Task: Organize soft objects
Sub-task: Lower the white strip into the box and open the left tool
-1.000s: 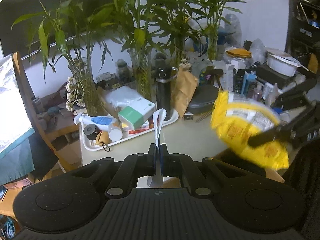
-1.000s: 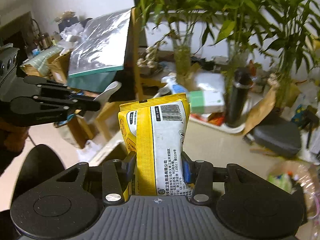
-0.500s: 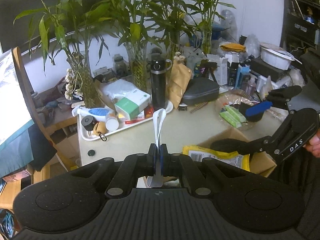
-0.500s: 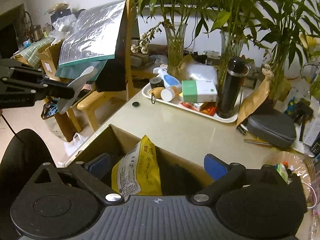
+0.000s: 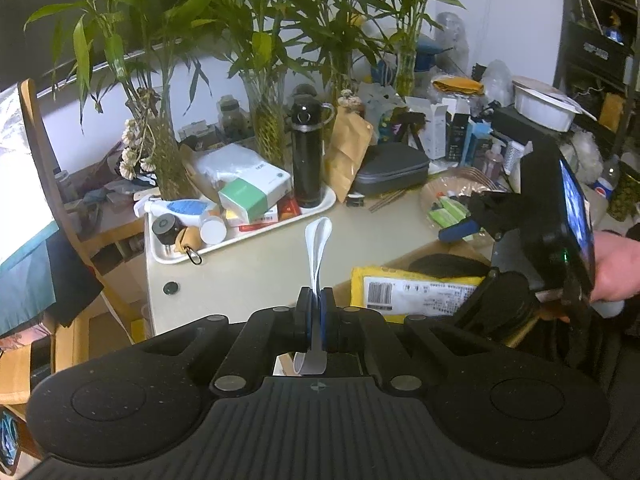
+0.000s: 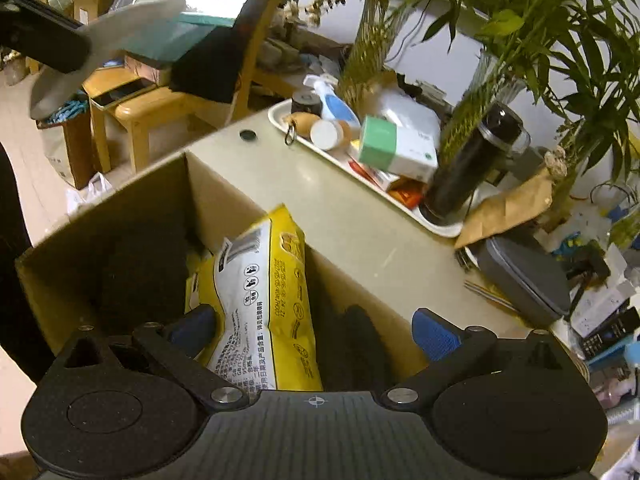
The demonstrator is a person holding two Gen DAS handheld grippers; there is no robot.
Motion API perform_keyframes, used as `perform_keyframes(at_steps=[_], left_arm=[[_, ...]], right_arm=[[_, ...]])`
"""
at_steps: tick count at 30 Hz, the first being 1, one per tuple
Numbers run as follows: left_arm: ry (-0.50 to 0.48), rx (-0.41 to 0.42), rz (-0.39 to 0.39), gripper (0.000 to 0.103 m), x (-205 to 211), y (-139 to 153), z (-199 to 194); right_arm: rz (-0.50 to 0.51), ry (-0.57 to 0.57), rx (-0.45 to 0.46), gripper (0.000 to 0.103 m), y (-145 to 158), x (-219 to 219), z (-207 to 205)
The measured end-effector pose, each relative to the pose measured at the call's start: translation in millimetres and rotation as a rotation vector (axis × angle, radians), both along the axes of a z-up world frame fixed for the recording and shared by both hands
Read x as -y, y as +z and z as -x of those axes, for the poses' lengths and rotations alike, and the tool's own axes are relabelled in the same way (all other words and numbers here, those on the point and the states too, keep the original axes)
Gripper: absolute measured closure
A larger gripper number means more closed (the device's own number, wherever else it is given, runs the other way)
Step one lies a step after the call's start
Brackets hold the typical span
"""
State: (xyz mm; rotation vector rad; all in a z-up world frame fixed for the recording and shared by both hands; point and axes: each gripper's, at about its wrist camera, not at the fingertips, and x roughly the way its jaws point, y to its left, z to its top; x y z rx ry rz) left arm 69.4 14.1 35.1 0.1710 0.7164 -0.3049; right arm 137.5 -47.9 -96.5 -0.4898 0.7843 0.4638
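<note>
My left gripper [image 5: 316, 314] is shut on a white insole [image 5: 317, 248] that sticks up between its pads; the insole also shows in the right wrist view [image 6: 108, 36]. My right gripper [image 6: 312, 332] is open, held over an open cardboard box [image 6: 100, 208]. A yellow soft pack [image 6: 260, 292] lies inside the box on dark soft items, loose between the blue pads. In the left wrist view the pack [image 5: 412, 292] lies in the box under my right gripper [image 5: 464, 236].
A white tray [image 5: 320, 208] with a black flask [image 5: 306, 152], green box and spray bottle sits on the beige table [image 5: 256, 268]. Bamboo vases, a grey case [image 5: 390, 168] and clutter stand behind. A wooden chair [image 6: 160, 108] stands left of the table.
My right gripper carried the yellow pack down into the box, opened and let it go, then tilted down over it. My left gripper kept its hold on the insole.
</note>
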Motion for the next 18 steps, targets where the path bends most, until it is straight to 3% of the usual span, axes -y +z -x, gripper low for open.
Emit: perform_keyframes(at_steps=[4, 9, 12, 14, 15, 17, 18], left_arm=[[0.002, -0.026, 0.001, 0.099, 0.5, -8.1, -2.9], [0.001, -0.080, 0.037, 0.099, 2.6, -19.7, -8.9], [0.005, -0.128, 0.086, 0.099, 5.6, -26.9, -17.2], [0.019, -0.175, 0.147, 0.093, 4.5, -32.6, -24.6], [0.024, -0.199, 0.187, 0.089, 2.9, -35.4, -28.9], [0.042, -0.210, 0.210, 0.050, 1.8, -38.0, -31.4], [0.056, -0.192, 0.195, 0.040, 3.1, -37.6, -29.7]], right_arm=[[-0.008, -0.004, 0.003, 0.000, 3.5, 3.2, 3.7], [-0.050, -0.015, 0.075, 0.000, 27.0, 13.0, 17.8], [-0.103, -0.040, 0.094, 0.000, 42.1, 24.8, 22.7], [-0.121, -0.052, 0.105, 0.000, 48.4, 30.8, 27.4], [-0.127, -0.057, 0.115, 0.000, 50.5, 33.6, 31.2], [-0.135, -0.068, 0.123, 0.000, 52.7, 38.0, 35.4], [-0.136, -0.075, 0.122, 0.000, 52.9, 40.3, 38.3]])
